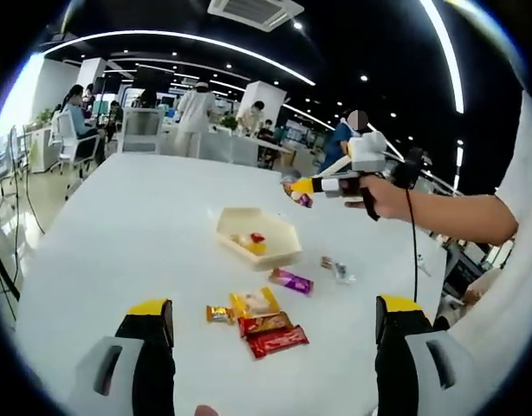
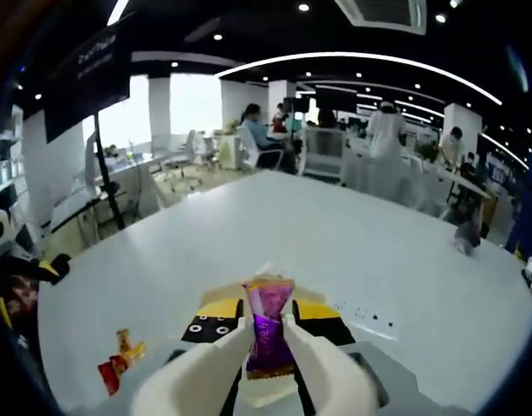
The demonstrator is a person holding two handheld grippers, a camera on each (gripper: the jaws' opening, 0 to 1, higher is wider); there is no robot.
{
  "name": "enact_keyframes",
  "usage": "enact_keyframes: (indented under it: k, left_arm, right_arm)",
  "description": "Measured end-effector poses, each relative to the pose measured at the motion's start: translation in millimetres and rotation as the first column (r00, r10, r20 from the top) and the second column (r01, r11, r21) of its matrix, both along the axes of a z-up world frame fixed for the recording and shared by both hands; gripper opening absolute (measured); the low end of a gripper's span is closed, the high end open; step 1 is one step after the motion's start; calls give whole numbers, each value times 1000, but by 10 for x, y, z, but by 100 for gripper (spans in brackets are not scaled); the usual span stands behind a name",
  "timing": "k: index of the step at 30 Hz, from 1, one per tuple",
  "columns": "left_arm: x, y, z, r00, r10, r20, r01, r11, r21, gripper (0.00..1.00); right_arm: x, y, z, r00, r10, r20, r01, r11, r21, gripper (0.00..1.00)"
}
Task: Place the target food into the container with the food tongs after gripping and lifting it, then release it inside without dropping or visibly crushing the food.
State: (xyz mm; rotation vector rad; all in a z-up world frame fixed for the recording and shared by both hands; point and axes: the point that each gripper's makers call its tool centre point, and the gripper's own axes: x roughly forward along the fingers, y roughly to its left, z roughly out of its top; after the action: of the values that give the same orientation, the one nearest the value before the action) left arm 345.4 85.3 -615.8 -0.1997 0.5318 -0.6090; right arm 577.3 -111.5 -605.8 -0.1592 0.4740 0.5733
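A cream hexagonal container [image 1: 275, 253] sits mid-table with a few small foods inside. The right gripper [image 1: 299, 192], held by a hand, hovers above and just beyond the container, shut on a purple snack packet [image 1: 304, 200]. In the right gripper view the purple packet [image 2: 268, 334] stands upright, pinched between the white tong fingers [image 2: 216, 364] of the right gripper [image 2: 268, 328]. My left gripper [image 1: 275, 305] stands open near the table's front, over loose packets: a purple one [image 1: 290, 280], a yellow one [image 1: 257, 302] and red ones [image 1: 277, 340].
Two small clear-wrapped candies [image 1: 335, 269] lie right of the container. A few packets [image 2: 119, 355] lie at the lower left of the right gripper view. The white table [image 1: 127, 225] spreads wide to the left. Chairs, desks and people stand beyond its far edge.
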Motion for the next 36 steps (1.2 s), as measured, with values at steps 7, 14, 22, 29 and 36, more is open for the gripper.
enact_keyframes:
  k: [7,14,22,29,36]
  left_arm:
    - [26,67,12,999,36,-1,-36,999,3,97]
    - [19,89,14,999,50,-3,-50,999,8,98]
    - [86,157,76,997,81,17,-81,997,3,99]
    - [72,142,93,997,72,20,-72,997,5,99]
    - [23,134,141,997,64,34,-64,998,6,99]
  right_arm:
    - [129,21,-13,1000,2,1,-2,1000,-6,21]
    - [190,87,-11,1000,28,8,-28,1000,-1,24]
    - [136,104,-61,999,44,-1,-44,999,-10,26]
    - [94,113,7,999,43,10,-43,999,-6,26]
    - [1,88,82,999,36,19,-36,999,2,26]
